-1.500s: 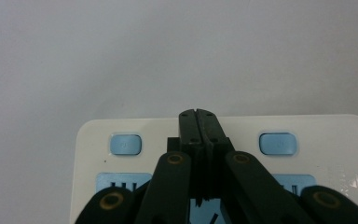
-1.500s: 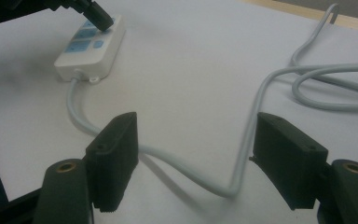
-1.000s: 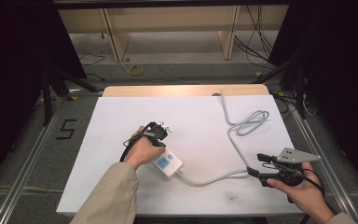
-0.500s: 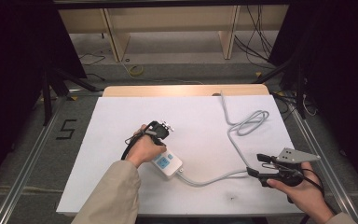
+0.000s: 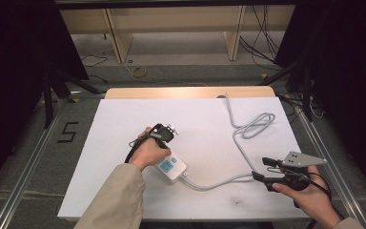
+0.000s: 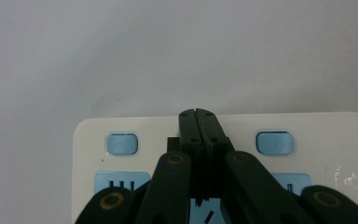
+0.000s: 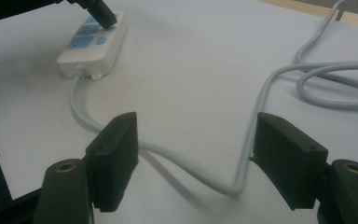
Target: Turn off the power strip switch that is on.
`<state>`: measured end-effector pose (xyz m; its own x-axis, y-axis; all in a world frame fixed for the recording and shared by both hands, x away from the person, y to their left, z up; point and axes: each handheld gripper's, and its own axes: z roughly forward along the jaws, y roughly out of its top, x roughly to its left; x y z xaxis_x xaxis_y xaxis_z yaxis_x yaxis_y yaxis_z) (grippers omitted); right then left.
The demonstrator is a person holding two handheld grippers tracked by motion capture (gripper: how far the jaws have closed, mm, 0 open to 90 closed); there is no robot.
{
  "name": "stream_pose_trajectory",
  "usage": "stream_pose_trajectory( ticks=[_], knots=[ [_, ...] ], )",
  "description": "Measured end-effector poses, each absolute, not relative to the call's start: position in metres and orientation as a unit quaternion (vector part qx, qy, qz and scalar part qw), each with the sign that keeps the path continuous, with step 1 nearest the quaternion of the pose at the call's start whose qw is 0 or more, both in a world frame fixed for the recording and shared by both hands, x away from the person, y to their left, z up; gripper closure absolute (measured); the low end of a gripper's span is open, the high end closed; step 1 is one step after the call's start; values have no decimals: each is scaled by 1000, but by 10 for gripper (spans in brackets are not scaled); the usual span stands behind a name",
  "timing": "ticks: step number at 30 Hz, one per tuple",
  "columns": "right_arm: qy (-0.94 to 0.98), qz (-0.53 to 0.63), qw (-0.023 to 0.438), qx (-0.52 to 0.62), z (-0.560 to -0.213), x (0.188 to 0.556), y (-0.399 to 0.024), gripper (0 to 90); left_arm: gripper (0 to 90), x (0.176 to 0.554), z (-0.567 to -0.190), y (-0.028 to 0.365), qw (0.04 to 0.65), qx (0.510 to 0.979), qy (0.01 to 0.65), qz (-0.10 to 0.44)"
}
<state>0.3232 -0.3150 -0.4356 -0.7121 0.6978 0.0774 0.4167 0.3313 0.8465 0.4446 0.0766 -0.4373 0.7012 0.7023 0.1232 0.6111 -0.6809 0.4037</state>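
Power strip [image 5: 172, 168] white with blue buttons, lying on white counter [image 5: 105, 143], near front-left of centre; grey cord [image 5: 240, 143] runs right, loops toward back. Left gripper [image 6: 199, 115] jaws closed together, holding nothing, tips over strip top between two blue buttons [image 6: 122, 143]. Right gripper [image 7: 193, 158] jaws wide apart, empty, cord lying between them on counter

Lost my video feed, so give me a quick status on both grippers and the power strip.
Left gripper shut, fingers pressed together over the power strip. Right gripper open, astride the grey cable, not gripping. Nothing in the way.
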Motion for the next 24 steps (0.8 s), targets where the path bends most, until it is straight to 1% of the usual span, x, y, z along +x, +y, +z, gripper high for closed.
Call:
stream_pose_trajectory(
  ticks=[24],
  knots=[
    [803,461,152,346,-436,323,-315,314,899,446,-437,75,163,906,368,130]
  ],
)
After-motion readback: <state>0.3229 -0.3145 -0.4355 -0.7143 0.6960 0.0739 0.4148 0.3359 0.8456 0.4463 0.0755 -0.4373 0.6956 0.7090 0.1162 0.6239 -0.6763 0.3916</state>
